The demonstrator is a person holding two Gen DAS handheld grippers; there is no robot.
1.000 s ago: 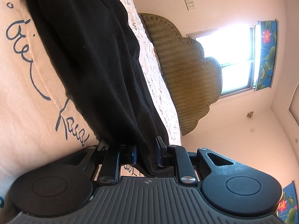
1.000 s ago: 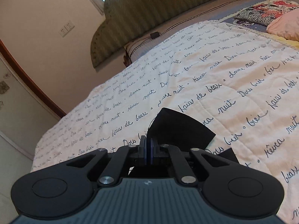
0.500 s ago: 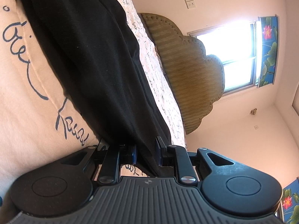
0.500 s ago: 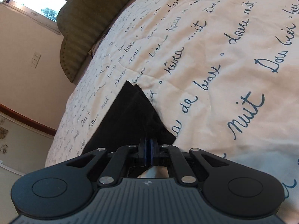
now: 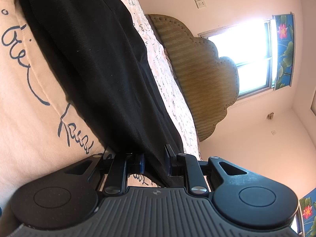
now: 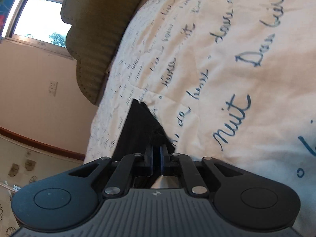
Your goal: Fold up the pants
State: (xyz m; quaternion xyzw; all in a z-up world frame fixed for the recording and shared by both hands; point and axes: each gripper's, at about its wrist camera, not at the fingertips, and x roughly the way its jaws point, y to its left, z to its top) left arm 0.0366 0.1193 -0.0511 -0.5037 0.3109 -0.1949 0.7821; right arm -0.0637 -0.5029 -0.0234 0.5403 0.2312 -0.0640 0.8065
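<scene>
The pants (image 5: pixel 94 63) are black, thin and limp. In the left wrist view they lie as a long dark band along the bedspread (image 5: pixel 25 118), running from the tool toward the headboard (image 5: pixel 205 75). The cloth shows soft ripples and no stiffness, so it will likely sag from any point it is lifted by and weigh little. It should not be slippery against the quilted cover, though a single layer could slide off the one beneath it.

The left tool (image 5: pixel 155 163) stands with a moderate gap between its blue-padded fingers, and the edge of the pants runs through that gap; the pads do not look pressed onto the cloth, so I judge it not gripping.

In the right wrist view, a pointed corner of the pants (image 6: pixel 140 126) lies on the bedspread (image 6: pixel 227 49), on the side away from the headboard (image 6: pixel 98 29) and close in front of the tool. The right tool (image 6: pixel 156 163) has its fingers drawn narrow, a slim slit between the pads, with dark cloth at their tips; whether it pinches the fabric I cannot tell.

Good holds would be hems or seams, where doubled cloth gives the pads more to bite and keeps layers together.
</scene>
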